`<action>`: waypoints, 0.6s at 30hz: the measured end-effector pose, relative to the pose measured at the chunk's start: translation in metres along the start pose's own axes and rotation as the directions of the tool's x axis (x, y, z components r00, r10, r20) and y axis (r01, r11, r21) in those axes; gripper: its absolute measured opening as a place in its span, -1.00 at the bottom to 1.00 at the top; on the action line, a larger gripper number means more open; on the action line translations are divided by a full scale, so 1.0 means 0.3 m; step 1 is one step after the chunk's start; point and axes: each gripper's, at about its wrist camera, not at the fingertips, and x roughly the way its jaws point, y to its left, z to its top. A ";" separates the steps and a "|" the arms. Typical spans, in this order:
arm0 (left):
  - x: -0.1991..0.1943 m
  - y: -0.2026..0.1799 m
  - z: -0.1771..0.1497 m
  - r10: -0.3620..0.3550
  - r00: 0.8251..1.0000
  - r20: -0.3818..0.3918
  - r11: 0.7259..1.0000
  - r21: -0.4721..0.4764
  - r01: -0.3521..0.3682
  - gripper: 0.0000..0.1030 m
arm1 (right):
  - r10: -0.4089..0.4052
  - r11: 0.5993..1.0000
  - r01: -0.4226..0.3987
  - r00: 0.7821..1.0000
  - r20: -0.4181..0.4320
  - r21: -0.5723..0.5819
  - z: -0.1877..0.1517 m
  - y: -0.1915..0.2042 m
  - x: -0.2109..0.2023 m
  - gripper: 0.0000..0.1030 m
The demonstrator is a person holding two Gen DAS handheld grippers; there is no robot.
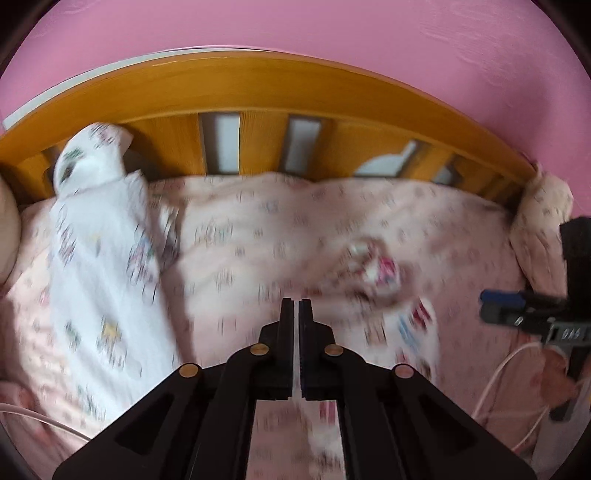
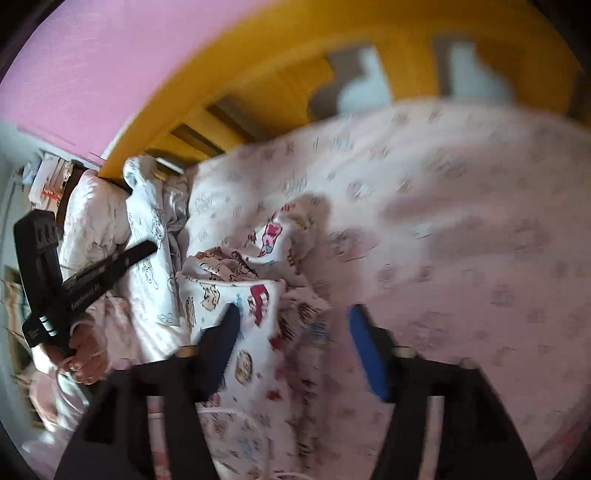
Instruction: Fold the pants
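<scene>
The pants (image 2: 236, 295) are white with colourful cartoon prints and lie crumpled on the pink bed sheet (image 2: 461, 240). They also show blurred in the left wrist view (image 1: 376, 273). My right gripper (image 2: 291, 325) is open and hovers just above the pants, its left finger over the folded cloth. It shows at the right edge of the left wrist view (image 1: 495, 302). My left gripper (image 1: 296, 306) is shut with nothing visibly between its fingers, above the sheet next to the pants. It shows at the left of the right wrist view (image 2: 144, 247), held in a hand.
A wooden slatted headboard (image 1: 258, 99) stands at the far side against a pink wall (image 1: 295, 26). A long white printed cloth (image 1: 99, 266) lies at the left of the bed. A pink pillow (image 1: 543, 221) sits at the right. White cables (image 1: 498, 376) trail on the sheet.
</scene>
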 end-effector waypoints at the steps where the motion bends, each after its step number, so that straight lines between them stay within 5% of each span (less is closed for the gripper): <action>1: -0.028 -0.011 -0.037 0.009 1.000 -0.002 1.000 0.010 -0.009 -0.87 | 0.003 1.000 -0.003 1.000 -0.007 -0.008 -0.025 0.012 -0.026 0.26; 5: -0.105 -0.058 -0.186 0.040 0.999 -0.007 0.999 0.028 -0.039 -0.41 | 0.009 0.999 -0.011 0.999 -0.041 -0.035 -0.184 0.082 -0.088 0.26; 13: -0.031 -0.069 -0.520 -0.019 0.978 -0.208 0.994 -0.110 -0.004 -0.41 | -0.153 0.981 0.121 0.964 -0.219 -0.152 -0.512 0.169 0.094 0.13; 16: 0.008 -0.082 -0.619 -0.041 0.961 -0.275 0.989 -0.146 0.000 -0.41 | -0.138 0.986 0.112 0.961 -0.239 -0.121 -0.551 0.156 0.136 -0.37; 18: 0.024 -0.091 -0.666 -0.060 0.950 -0.306 0.987 -0.161 0.010 -0.41 | -0.138 0.987 0.117 0.968 -0.210 -0.109 -0.561 0.149 0.142 -0.87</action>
